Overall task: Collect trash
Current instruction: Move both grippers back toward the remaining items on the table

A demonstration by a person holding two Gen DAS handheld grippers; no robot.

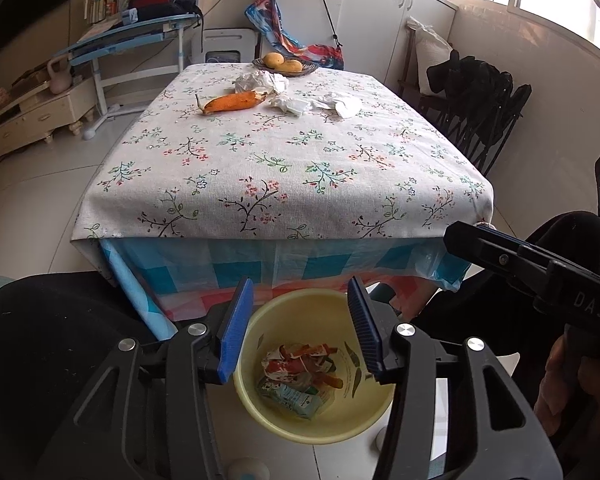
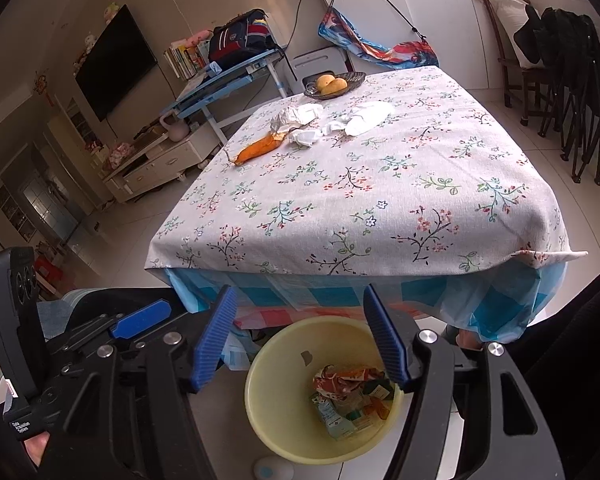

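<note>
Both grippers hang low in front of the worktop and point down at a round pale yellow plastic bin [image 1: 276,412] on the floor. The left gripper [image 1: 300,322] has its two jaws wide apart, and they hold nothing. Its flat blue ribbed pads [image 1: 234,330] stand on each side of the bin's rim. The right gripper [image 2: 304,338] is the same, jaws wide apart with nothing between them, just above the bin [image 2: 276,420]. In the left wrist view, the right gripper's black body pokes in from the right side, with a bit of a hand [image 1: 560,384] under it.

Inside the bin lies a small heap of crumpled wrappers [image 1: 296,376], red, white and green, shiny and creased.

The worktop is covered with a white cloth with small flowers and twigs [image 1: 284,168], and a blue and pink checked plastic sheet [image 1: 260,272] hangs under it. On the far half of the cloth lies one long orange peel [image 1: 234,102] with a thin stem. Just beside it are about three crumpled white paper tissues [image 1: 260,82], soft and bunched up. Behind them, at the far edge, sits one dark woven dish [image 1: 286,68] with two yellow fruits [image 1: 292,65] in it.
</note>
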